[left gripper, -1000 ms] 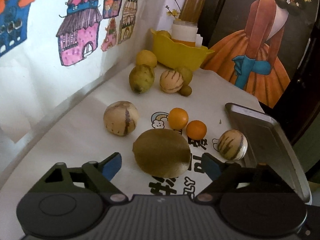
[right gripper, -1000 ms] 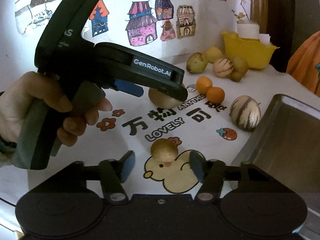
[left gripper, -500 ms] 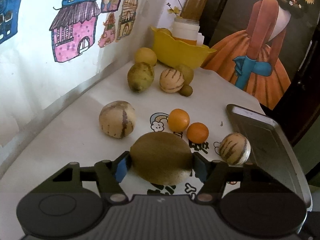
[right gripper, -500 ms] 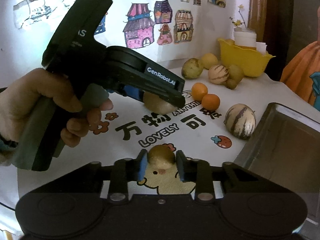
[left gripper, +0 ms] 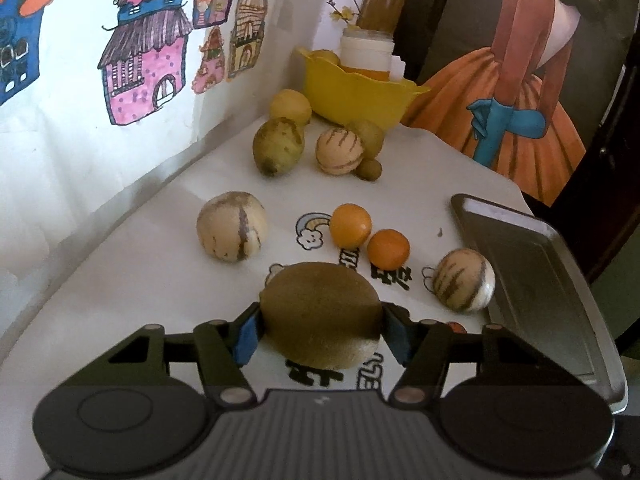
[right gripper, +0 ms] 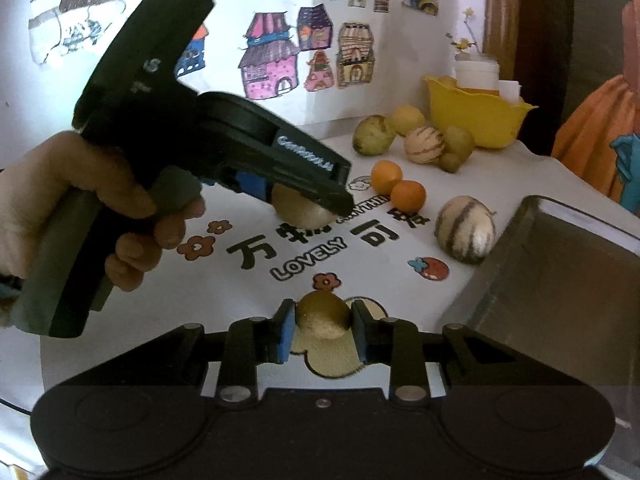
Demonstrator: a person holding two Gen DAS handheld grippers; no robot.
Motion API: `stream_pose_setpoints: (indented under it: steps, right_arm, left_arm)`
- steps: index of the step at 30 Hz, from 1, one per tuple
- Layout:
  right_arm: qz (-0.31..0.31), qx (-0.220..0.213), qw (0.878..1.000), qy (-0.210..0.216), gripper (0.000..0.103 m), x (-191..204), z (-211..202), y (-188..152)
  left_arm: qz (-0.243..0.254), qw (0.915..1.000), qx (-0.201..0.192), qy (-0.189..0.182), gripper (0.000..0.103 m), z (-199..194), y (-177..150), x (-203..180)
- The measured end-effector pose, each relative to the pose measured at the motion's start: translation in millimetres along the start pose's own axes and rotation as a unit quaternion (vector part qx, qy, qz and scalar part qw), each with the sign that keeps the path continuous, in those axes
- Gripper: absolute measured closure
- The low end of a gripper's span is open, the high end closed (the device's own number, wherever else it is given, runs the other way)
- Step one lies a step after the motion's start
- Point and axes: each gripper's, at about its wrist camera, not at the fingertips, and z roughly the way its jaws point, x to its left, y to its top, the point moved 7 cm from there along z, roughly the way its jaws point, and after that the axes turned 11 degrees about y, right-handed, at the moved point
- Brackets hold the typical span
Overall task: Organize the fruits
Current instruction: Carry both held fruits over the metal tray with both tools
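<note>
A large brown kiwi [left gripper: 320,312] sits between the blue pads of my left gripper [left gripper: 322,330]. Both pads touch its sides, and the jaws are still closing on it. The right wrist view shows the same gripper [right gripper: 304,196], held by a hand [right gripper: 80,192], with the large kiwi [right gripper: 300,214] low over the printed cloth. My right gripper [right gripper: 322,332] is shut on a small brown kiwi [right gripper: 322,314] above the duck print. A metal tray [left gripper: 540,280] lies to the right, also seen as the tray [right gripper: 560,280].
Two oranges [left gripper: 350,226] [left gripper: 388,249] and striped melons [left gripper: 231,232] [left gripper: 464,286] lie on the cloth ahead. Farther back are green and yellow fruits [left gripper: 278,146] and a yellow bowl [left gripper: 352,96]. A wall with drawings runs along the left.
Both grippers went from open to closed: the left one on the large kiwi, the right one on the small kiwi. The hands barely moved.
</note>
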Motion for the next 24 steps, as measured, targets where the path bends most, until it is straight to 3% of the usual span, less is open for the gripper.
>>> stream_pose_setpoints:
  steps: [7, 13, 24]
  right_arm:
    - [0.014, -0.020, 1.000, -0.009, 0.071, -10, -28, -3]
    - [0.023, -0.040, 0.998, -0.032, 0.071, -30, -57, -2]
    - [0.025, -0.050, 0.991, -0.122, 0.071, -118, -99, -2]
  left_arm:
    - [-0.006, 0.9991, 0.014, -0.038, 0.036, -10, -4, -21]
    - [-0.005, 0.9978, 0.003, -0.067, 0.036, -22, 7, -48]
    - [0.014, 0.9939, -0.006, -0.109, 0.036, -8, 43, -117]
